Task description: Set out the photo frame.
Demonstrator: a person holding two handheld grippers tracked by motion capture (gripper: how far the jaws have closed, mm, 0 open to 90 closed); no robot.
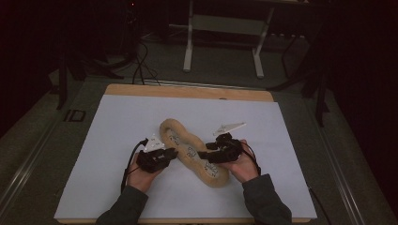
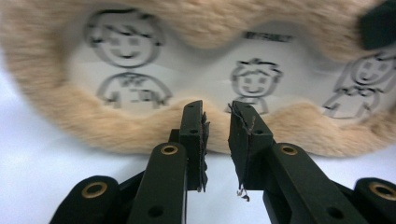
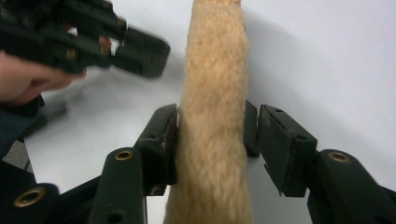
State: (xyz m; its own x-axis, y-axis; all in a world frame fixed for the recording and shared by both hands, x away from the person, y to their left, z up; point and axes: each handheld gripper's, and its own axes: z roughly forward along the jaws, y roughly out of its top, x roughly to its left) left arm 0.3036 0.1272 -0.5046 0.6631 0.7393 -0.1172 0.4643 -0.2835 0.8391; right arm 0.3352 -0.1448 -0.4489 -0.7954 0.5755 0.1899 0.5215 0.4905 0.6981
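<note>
My right claw [image 3: 211, 128] straddles the fluffy tan rim of the plush picture frame [image 1: 193, 151], its jaws apart: the left pad sits against the fur, while the right pad stands just clear of it. No earlier view is at hand, so I report only that stance. My left claw [image 2: 217, 122] faces the frame's near edge, jaws parted by a narrow gap with nothing between them, the tips just short of the fur or brushing it; I cannot tell which. Through its camera I see cartoon figures drawn on the frame's white face, bordered by a wavy fur edge. From above, the frame lies slantwise at the middle of the white sheet [image 1: 117, 122] covering the tabletop [image 1: 187, 91], a claw on each side of it. Open sheet stretches on every side, widest toward the far edge. Beyond the tabletop, a white stand [image 1: 225, 28] and cables [image 1: 138, 61] sit on the floor.
</note>
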